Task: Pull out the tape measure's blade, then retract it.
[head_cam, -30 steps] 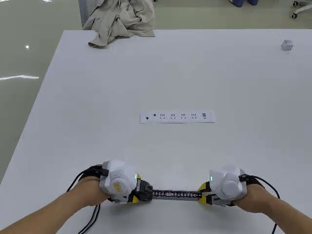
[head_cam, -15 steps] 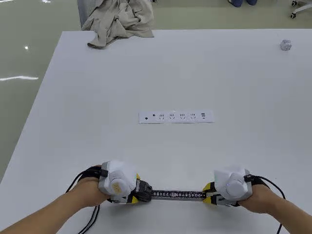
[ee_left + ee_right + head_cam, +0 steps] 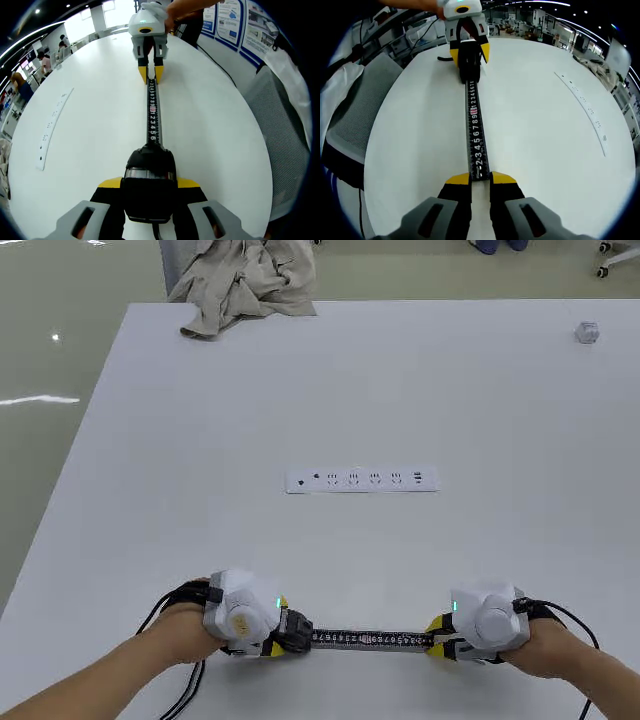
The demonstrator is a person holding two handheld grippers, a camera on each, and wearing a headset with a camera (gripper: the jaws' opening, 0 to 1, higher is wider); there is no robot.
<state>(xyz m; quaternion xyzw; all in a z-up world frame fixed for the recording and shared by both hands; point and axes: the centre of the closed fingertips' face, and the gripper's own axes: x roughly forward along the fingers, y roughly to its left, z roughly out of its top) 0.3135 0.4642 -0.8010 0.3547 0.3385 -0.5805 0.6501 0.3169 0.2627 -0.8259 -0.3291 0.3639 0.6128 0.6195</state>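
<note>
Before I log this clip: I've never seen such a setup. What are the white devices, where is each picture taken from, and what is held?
No robot: a person holds a two-jaw gripper in each hand. The wide picture comes from a headset camera looking down at the white table. Each round picture comes from a camera riding on one gripper, looking along its jaws. The left gripper is shut on the black tape measure case; the right gripper pinches the end of the blade, drawn out between them. Farther off lie a white power strip, a crumpled beige cloth and a small pale object.
</note>
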